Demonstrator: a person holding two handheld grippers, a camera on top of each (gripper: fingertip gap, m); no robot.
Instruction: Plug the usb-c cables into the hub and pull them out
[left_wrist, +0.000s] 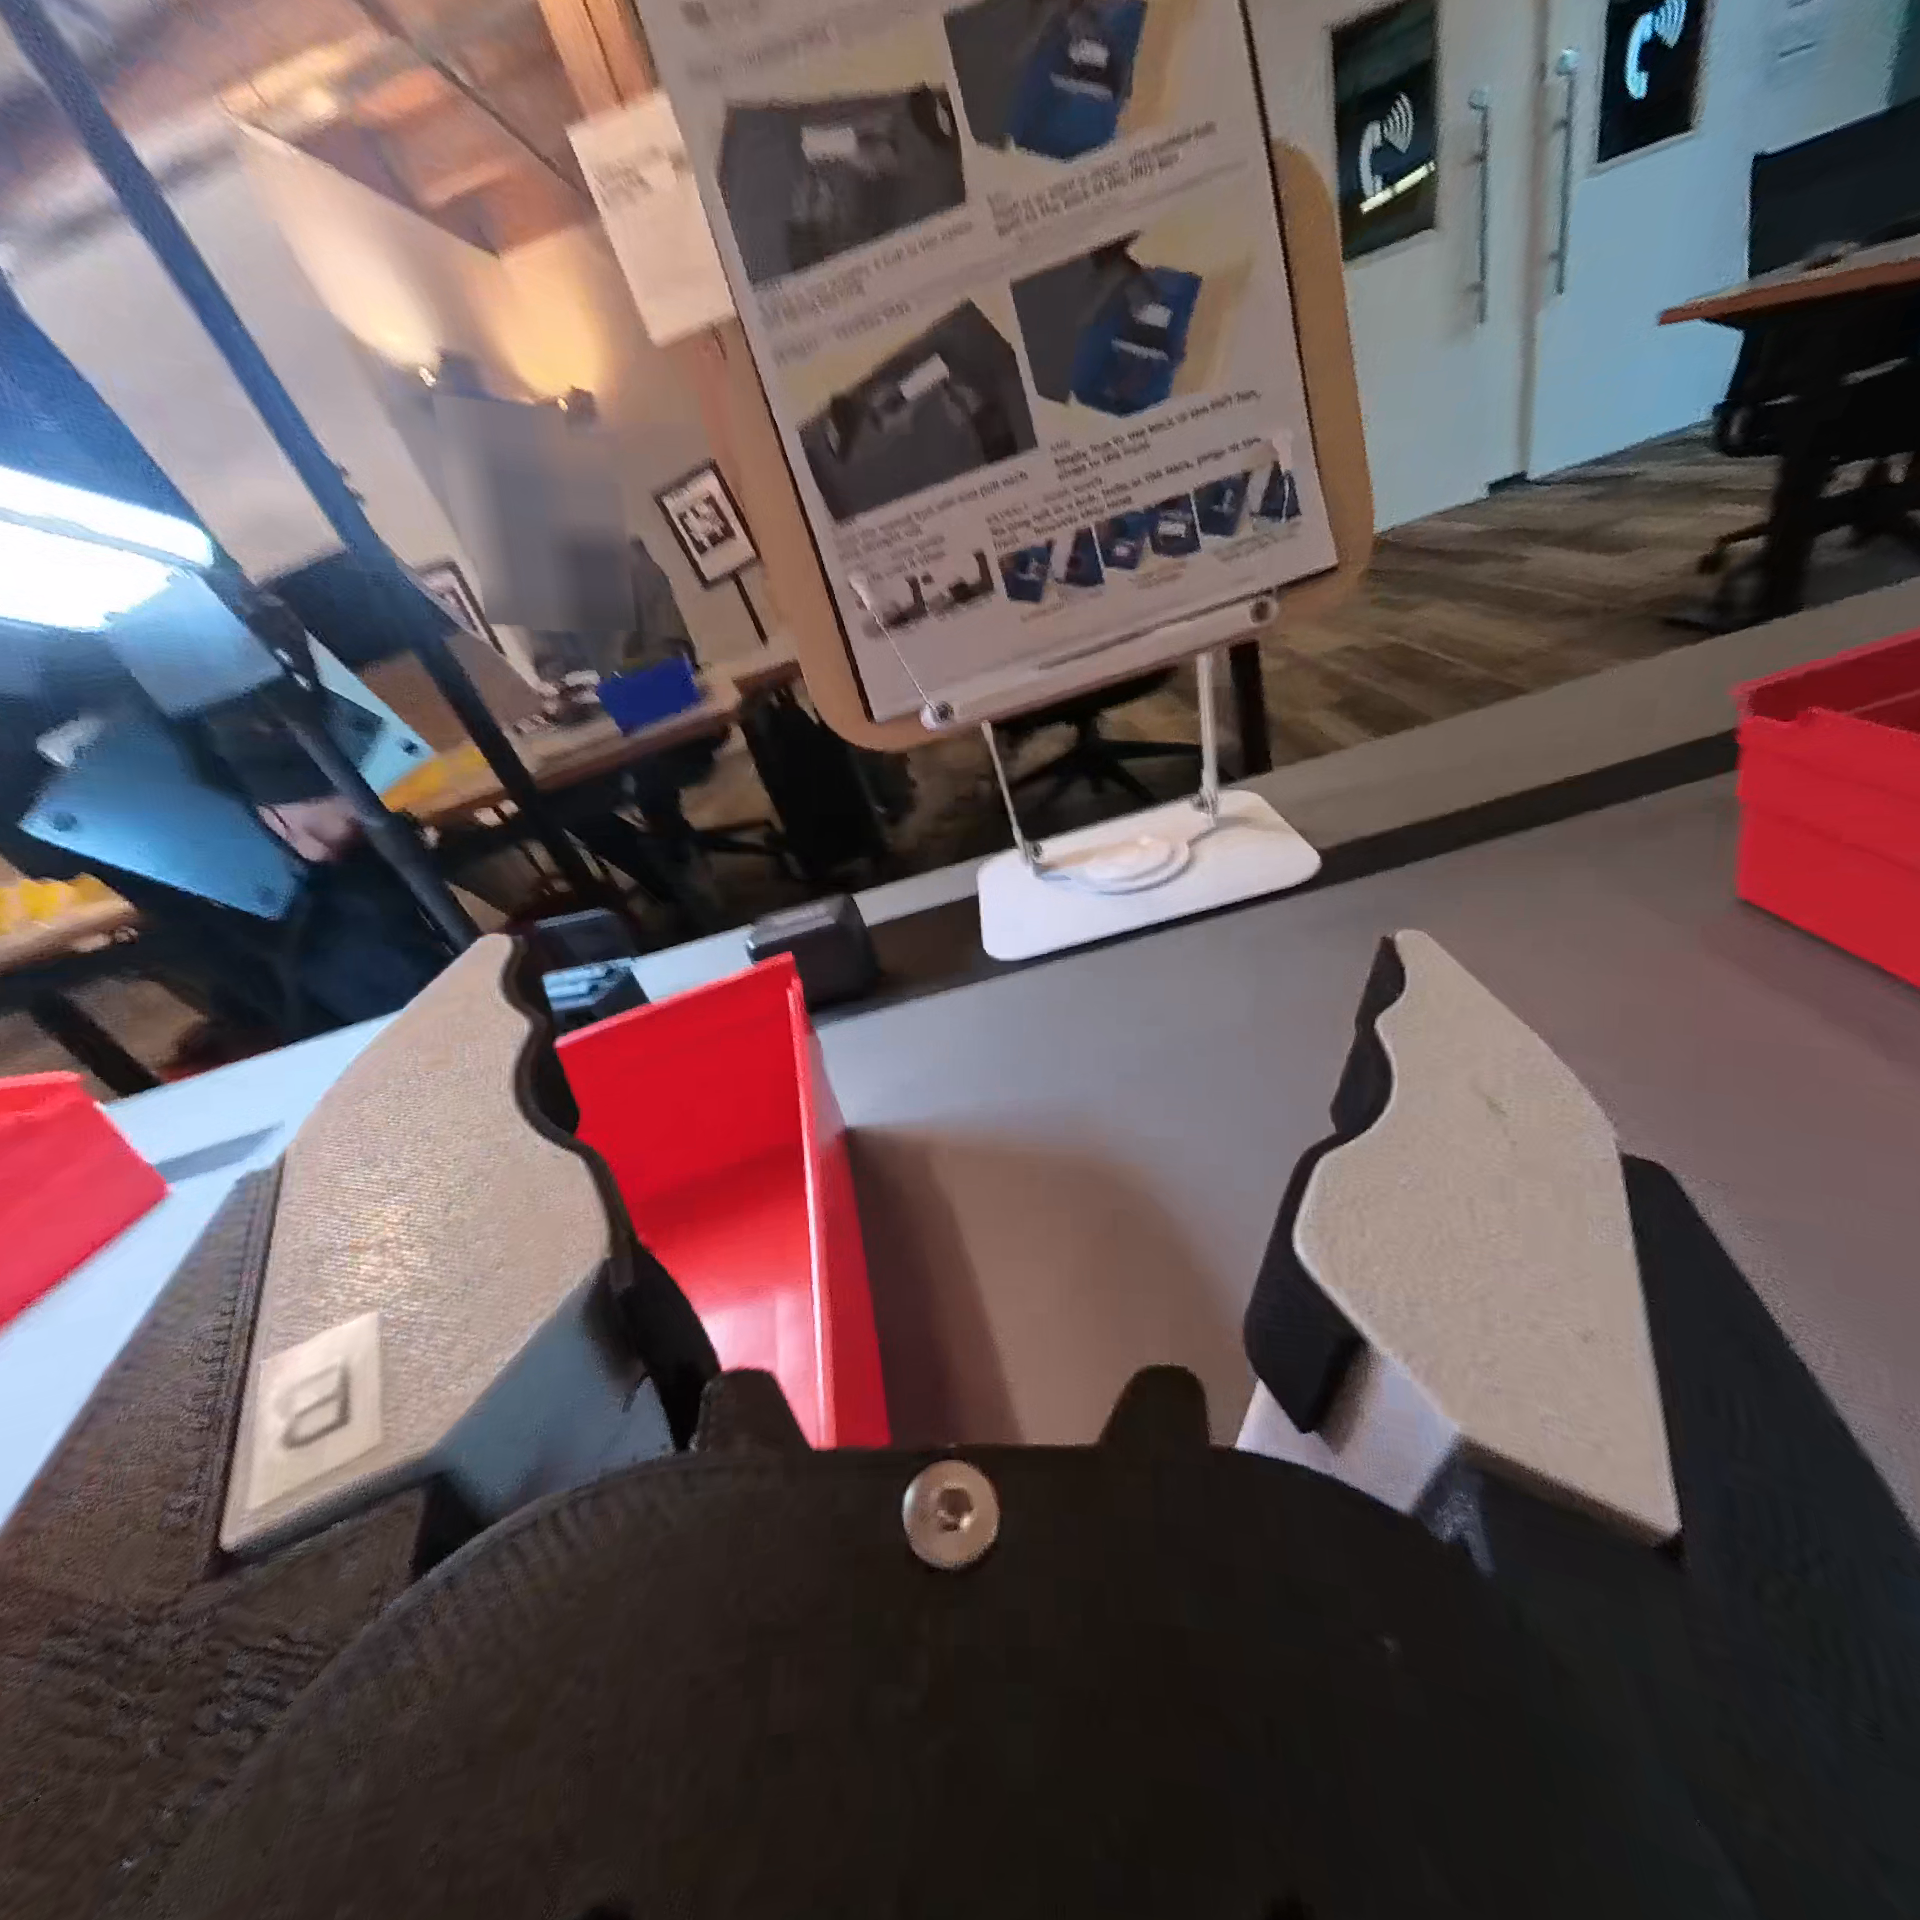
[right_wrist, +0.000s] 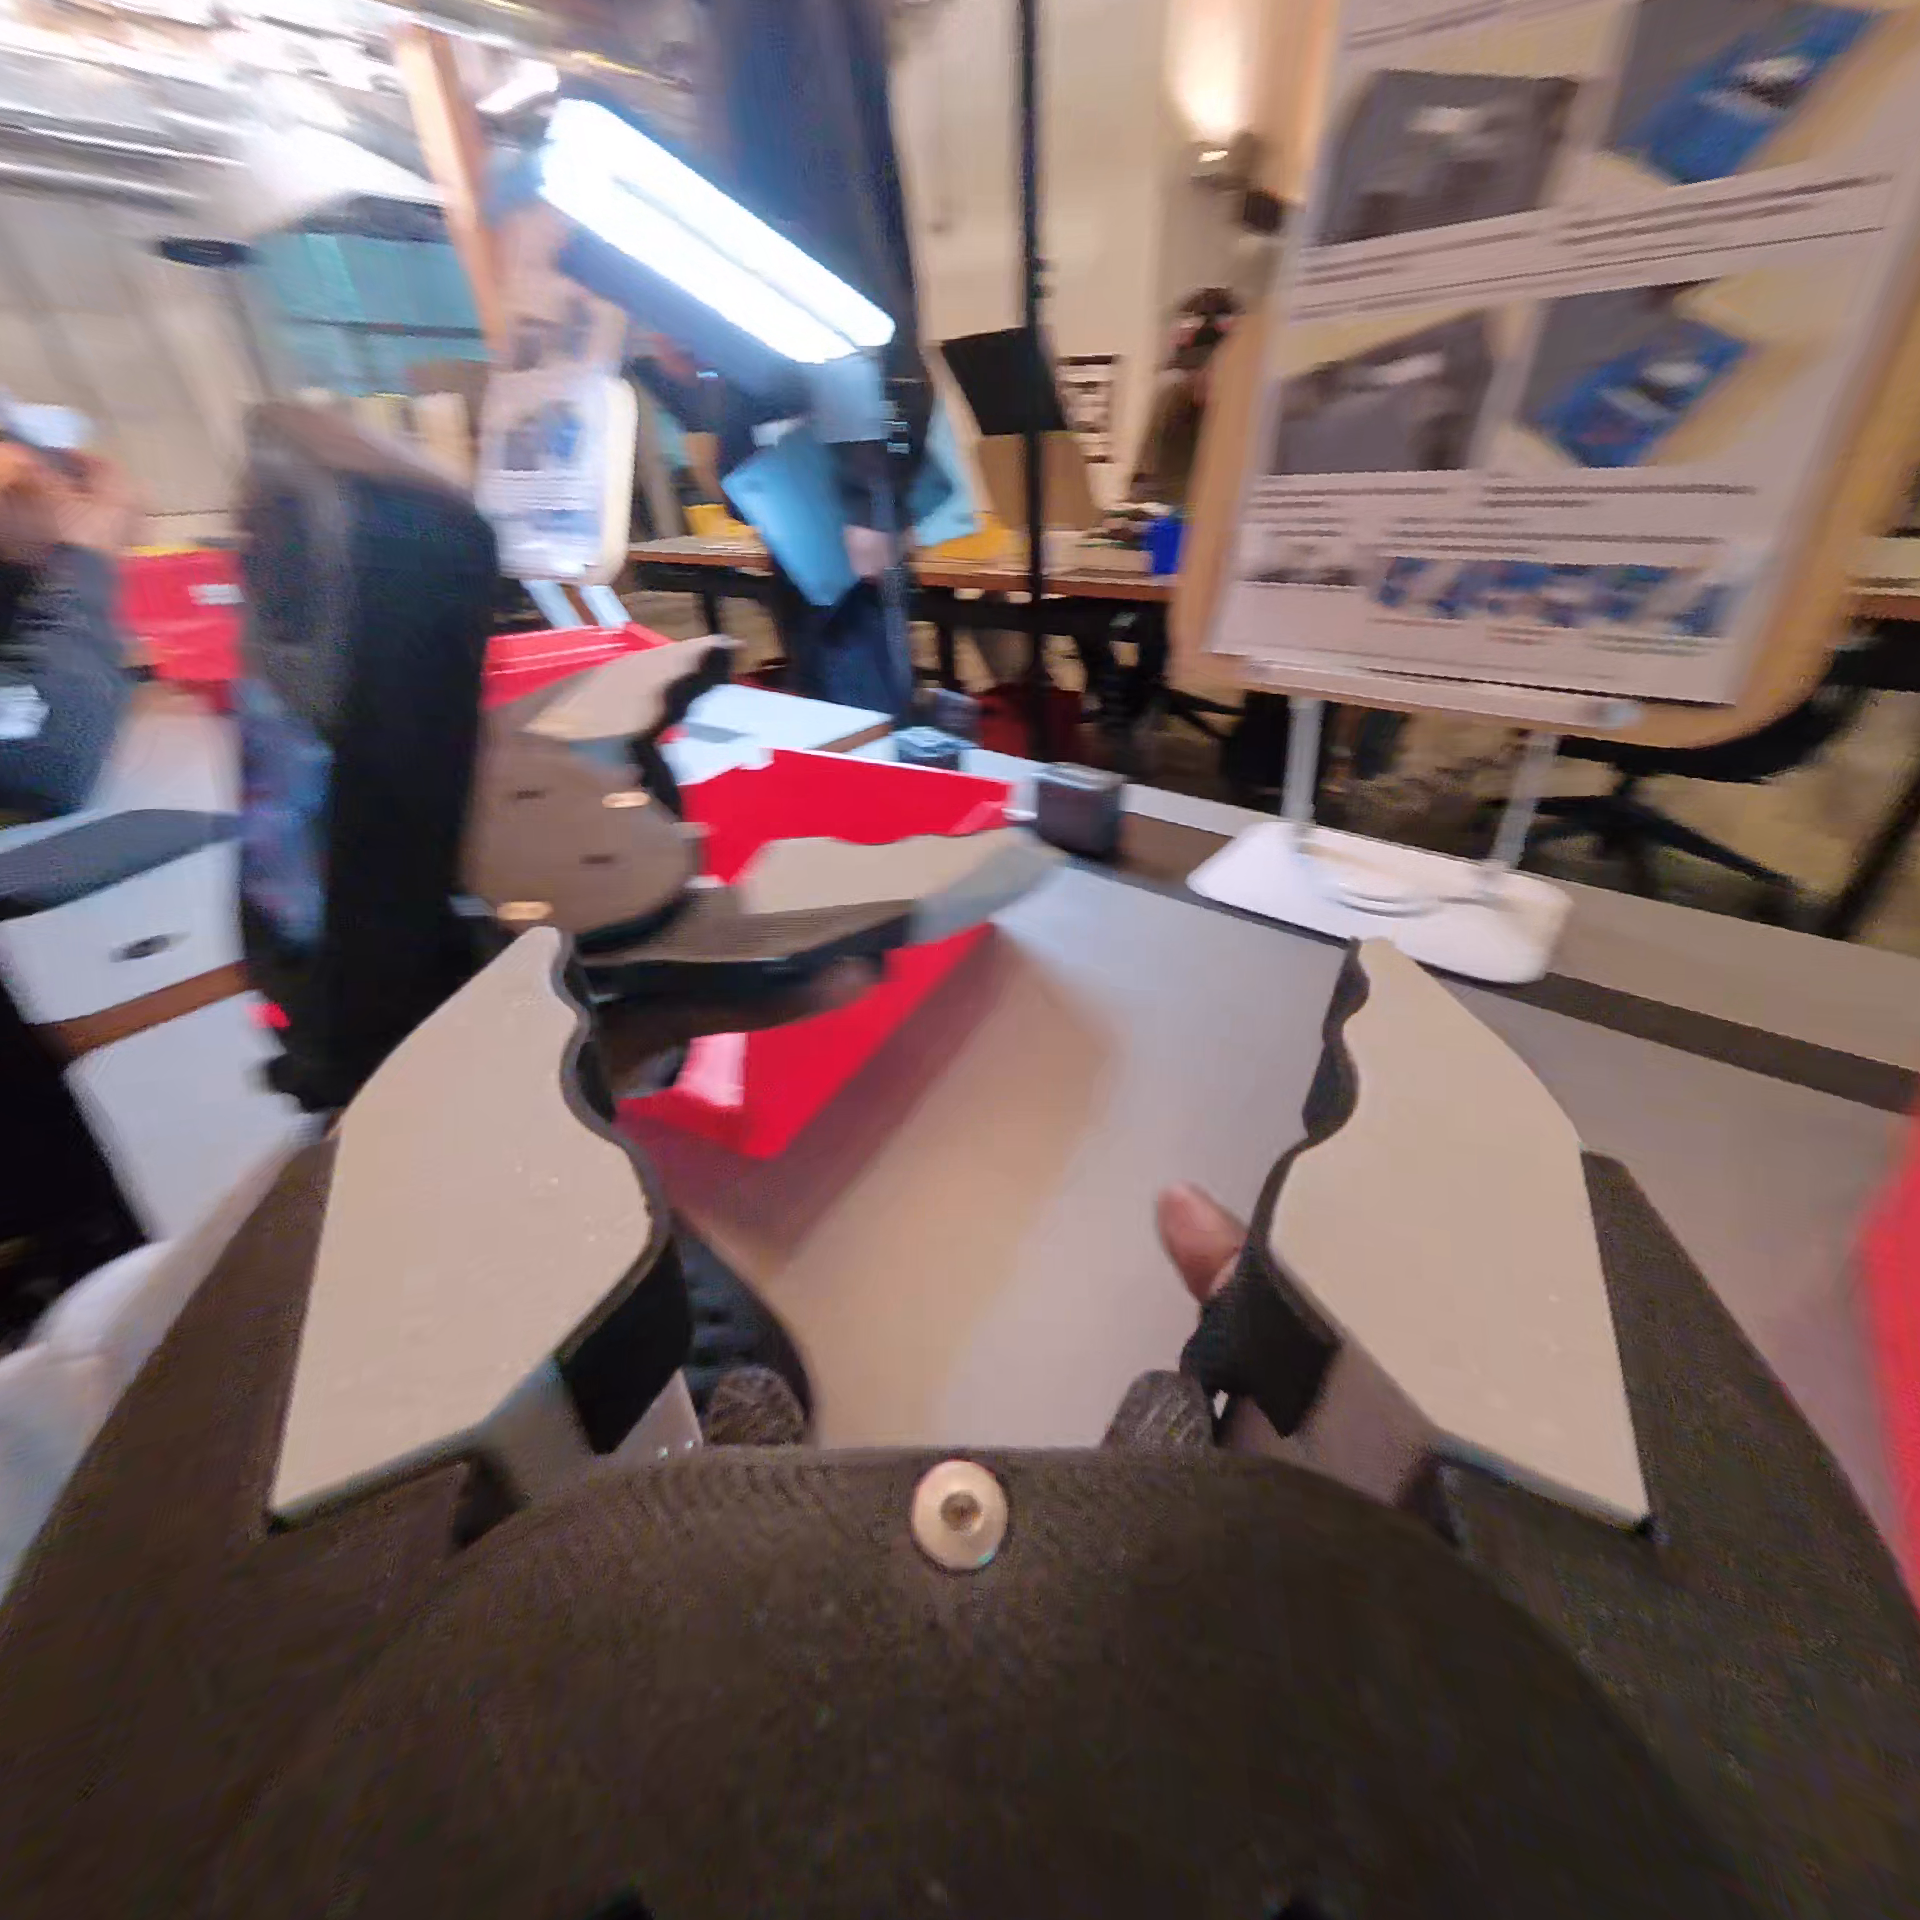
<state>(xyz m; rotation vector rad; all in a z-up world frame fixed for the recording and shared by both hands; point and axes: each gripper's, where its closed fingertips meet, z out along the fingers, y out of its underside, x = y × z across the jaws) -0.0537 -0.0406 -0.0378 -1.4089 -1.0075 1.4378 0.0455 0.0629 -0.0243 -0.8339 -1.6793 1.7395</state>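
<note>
No usb-c cable and no hub show in either view. My left gripper (left_wrist: 951, 971) is open and empty above the grey table (left_wrist: 1143, 1039), with a red bin (left_wrist: 727, 1122) just behind its left finger. My right gripper (right_wrist: 956, 971) is open and empty above the same table (right_wrist: 1039, 1091). The left gripper also shows in the right wrist view (right_wrist: 852, 769), open, over the red bin (right_wrist: 831, 1049). A fingertip (right_wrist: 1195, 1236) shows beside my right gripper's right finger.
A page of pictures on a wooden board with a white stand (left_wrist: 1143, 873) stands at the table's far edge; it also shows in the right wrist view (right_wrist: 1382, 904). Red bins (left_wrist: 1839, 800) sit at the right. A small dark box (left_wrist: 816, 940) sits behind the bin. People are at the left (right_wrist: 353, 727).
</note>
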